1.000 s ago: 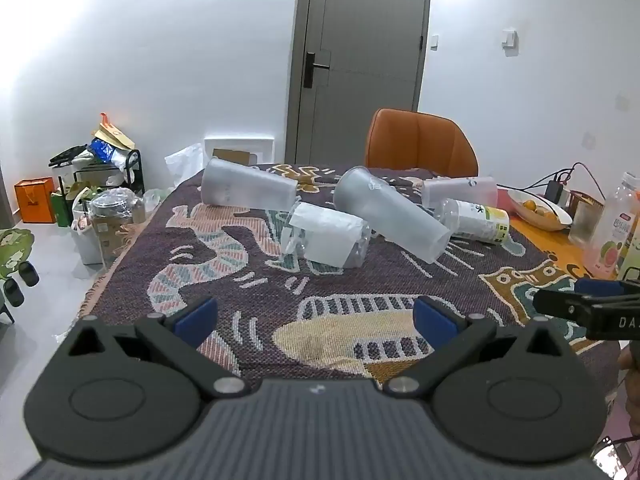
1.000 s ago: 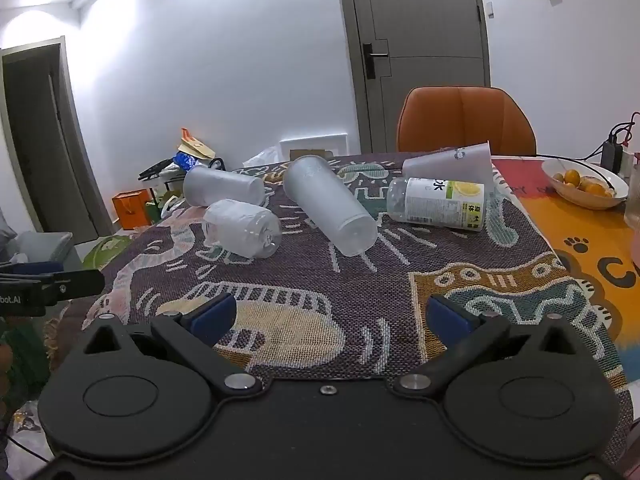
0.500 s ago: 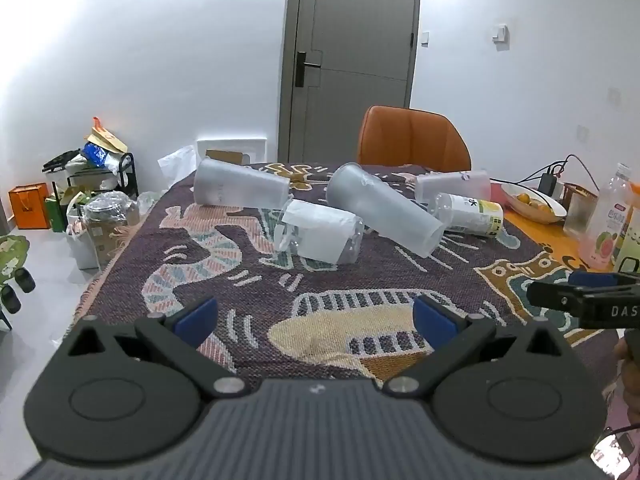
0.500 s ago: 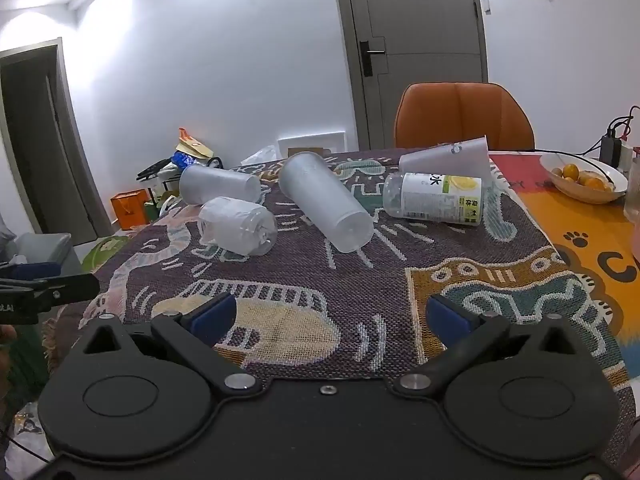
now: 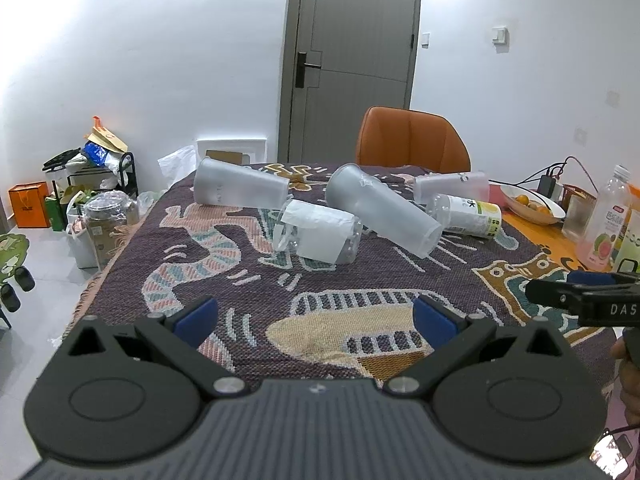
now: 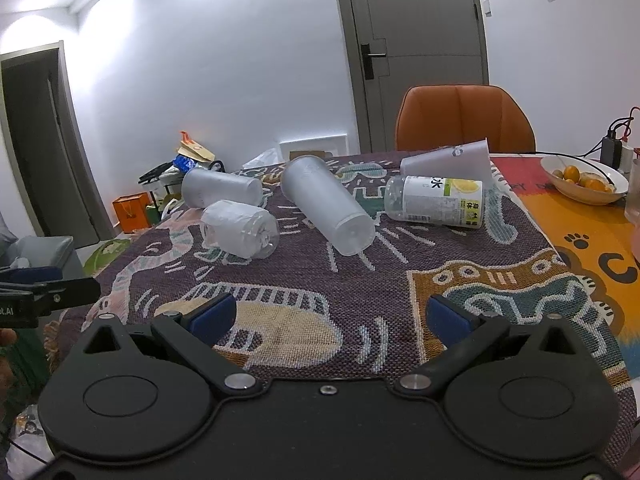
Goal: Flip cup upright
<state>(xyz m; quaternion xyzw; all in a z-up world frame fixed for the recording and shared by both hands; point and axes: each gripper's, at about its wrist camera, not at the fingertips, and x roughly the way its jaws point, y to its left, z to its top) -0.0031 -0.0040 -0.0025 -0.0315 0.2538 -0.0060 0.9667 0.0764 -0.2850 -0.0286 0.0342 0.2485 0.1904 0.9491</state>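
Approach step only: left gripper (image 5: 316,316) and right gripper (image 6: 328,316) both spread wide and empty, well short of the frosted cup (image 6: 327,204) lying sideways mid-blanket (image 6: 360,280); next, reaching in and gripping its wall.

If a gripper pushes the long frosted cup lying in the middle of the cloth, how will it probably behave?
The long frosted cup lies on its side, so it will probably roll, curving because it tapers. It looks thin, translucent and empty, so likely light and easily squeezed. The woven cloth may slow it a little.
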